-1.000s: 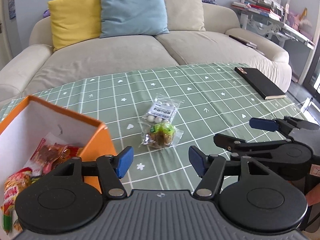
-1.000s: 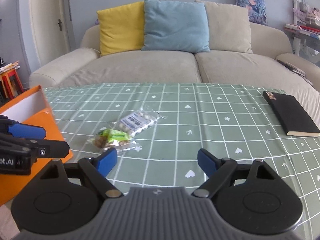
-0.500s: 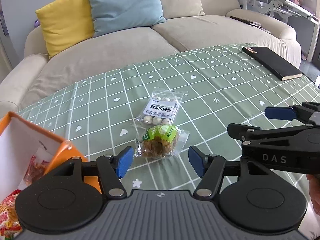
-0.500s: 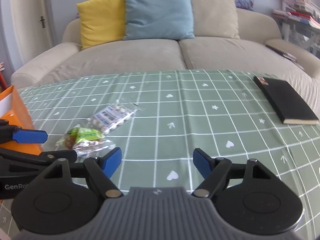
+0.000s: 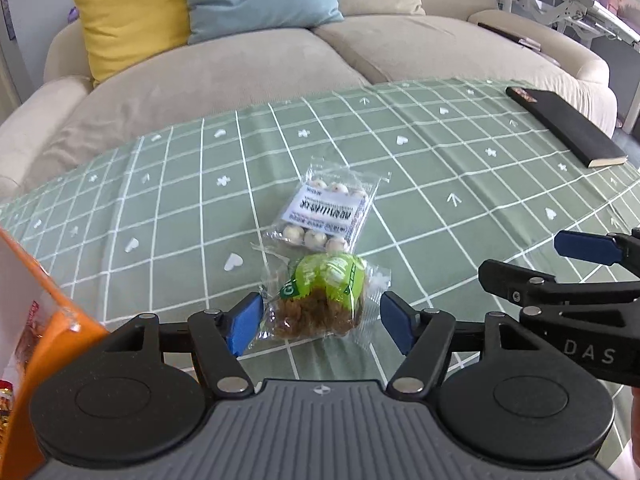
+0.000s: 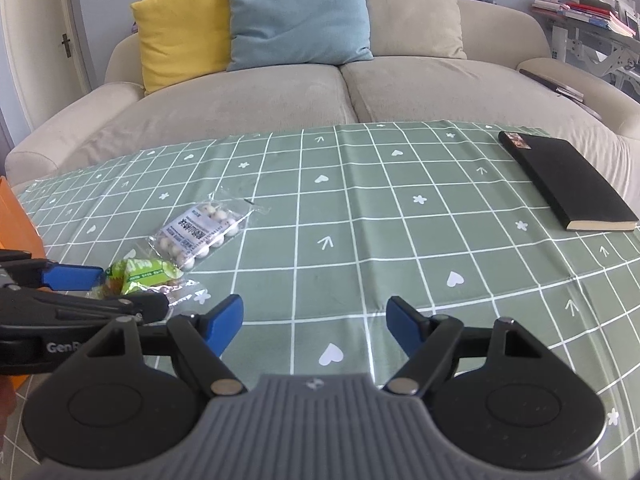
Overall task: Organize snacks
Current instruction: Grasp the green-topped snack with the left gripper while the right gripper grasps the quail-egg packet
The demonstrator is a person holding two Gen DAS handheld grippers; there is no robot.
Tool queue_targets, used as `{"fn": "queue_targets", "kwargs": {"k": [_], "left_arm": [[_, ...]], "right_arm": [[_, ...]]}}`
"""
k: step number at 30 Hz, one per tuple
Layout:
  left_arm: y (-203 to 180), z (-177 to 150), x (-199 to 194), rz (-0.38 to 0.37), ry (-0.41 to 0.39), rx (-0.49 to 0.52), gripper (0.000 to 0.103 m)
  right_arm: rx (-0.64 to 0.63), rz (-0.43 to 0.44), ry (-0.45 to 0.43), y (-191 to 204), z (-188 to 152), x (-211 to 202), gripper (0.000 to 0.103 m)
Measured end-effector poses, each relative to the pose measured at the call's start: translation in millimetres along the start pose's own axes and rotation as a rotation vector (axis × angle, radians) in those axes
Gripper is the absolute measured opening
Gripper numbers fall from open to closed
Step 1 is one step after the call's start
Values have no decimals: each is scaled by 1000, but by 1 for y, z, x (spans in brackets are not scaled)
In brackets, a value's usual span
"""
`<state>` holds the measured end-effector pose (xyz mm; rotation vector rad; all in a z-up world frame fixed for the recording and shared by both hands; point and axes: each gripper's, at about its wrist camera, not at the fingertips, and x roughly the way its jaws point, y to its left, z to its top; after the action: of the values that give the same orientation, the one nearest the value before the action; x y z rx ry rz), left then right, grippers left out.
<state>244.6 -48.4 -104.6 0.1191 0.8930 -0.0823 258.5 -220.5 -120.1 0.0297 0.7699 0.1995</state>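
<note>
Left tongs (image 5: 320, 322) have dropped around the green snack packet (image 5: 324, 296), jaws opening, nothing gripped; right tongs (image 6: 314, 324) wide, empty

Bright, soft daylight; sharp frames, fisheye bending at edges.

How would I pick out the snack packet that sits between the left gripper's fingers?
Start at the green checked tablecloth in front of the beige sofa. Near its middle lie two clear plastic snack packets, end to end. Yours is the nearer one, with a lime-green label over a brown crumbly lump; its neighbour with the white label holds small white balls.
</note>
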Motion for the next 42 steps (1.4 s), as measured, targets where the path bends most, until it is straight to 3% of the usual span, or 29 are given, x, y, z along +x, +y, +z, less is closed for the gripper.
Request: {"fn": "queue_targets", "kwargs": {"k": [7, 10, 14, 17, 23, 29, 36, 42], "left_arm": [[1, -2, 7, -4, 7, 14, 72], [-2, -4, 10, 17, 40, 38, 58], [10, -8, 12, -35, 47, -49, 53], [11, -9, 9, -25, 31, -65, 47], [12, -9, -1, -5, 11, -129, 46], [17, -2, -22, -42, -57, -210, 45], [26, 28, -33, -9, -74, -246, 45], [47, 51, -43, 0, -111, -260, 45]], "right_arm": [[-6, 5, 20, 2, -3, 6, 77], [-6, 12, 30, 3, -4, 8, 77], [-3, 19, 35, 5, -5, 9, 78], [-1, 19, 39, 6, -6, 9, 80], [-9, 24, 32, 9, -4, 8, 80], [-22, 18, -10, 13, 5, 3, 80], [-3, 38, 9, 11, 21, 11, 80], [-37, 89, 5, 38, 34, 27, 83]]}}
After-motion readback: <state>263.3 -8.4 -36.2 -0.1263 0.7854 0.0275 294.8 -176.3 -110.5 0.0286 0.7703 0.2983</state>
